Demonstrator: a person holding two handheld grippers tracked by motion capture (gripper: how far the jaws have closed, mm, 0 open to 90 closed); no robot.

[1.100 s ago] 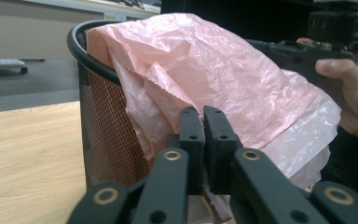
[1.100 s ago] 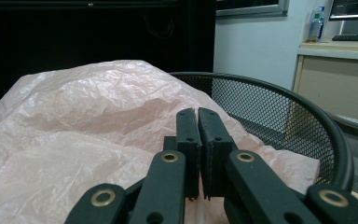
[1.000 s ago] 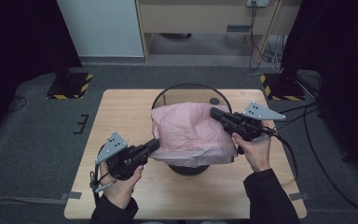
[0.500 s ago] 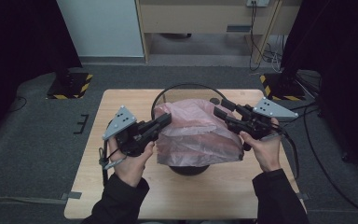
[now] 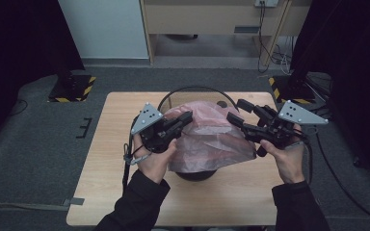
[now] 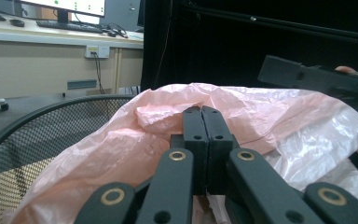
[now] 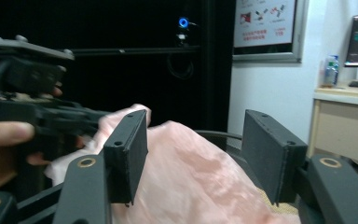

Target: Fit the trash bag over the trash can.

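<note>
A pink plastic bag (image 5: 212,142) lies draped over a black mesh basket (image 5: 192,89) in the middle of the table. My left gripper (image 5: 188,117) is at the bag's left side, shut on a fold of the pink bag (image 6: 270,116), with film bunched around its closed tips (image 6: 201,110). My right gripper (image 5: 236,110) hovers at the bag's right upper edge. Its jaws have just been opening and stand apart (image 7: 196,135). The bag (image 7: 186,177) lies below and beyond the gap, and neither pad presses it.
The basket's mesh wall (image 6: 32,135) shows left of the bag. The wooden table (image 5: 120,192) has bare surface on every side of the basket. A pale cabinet (image 5: 101,29) and cables stand on the floor beyond the table.
My left gripper has risen and moved right, lifting the bag's left edge over the basket. My right gripper has opened, let go of the bag and risen a little.
</note>
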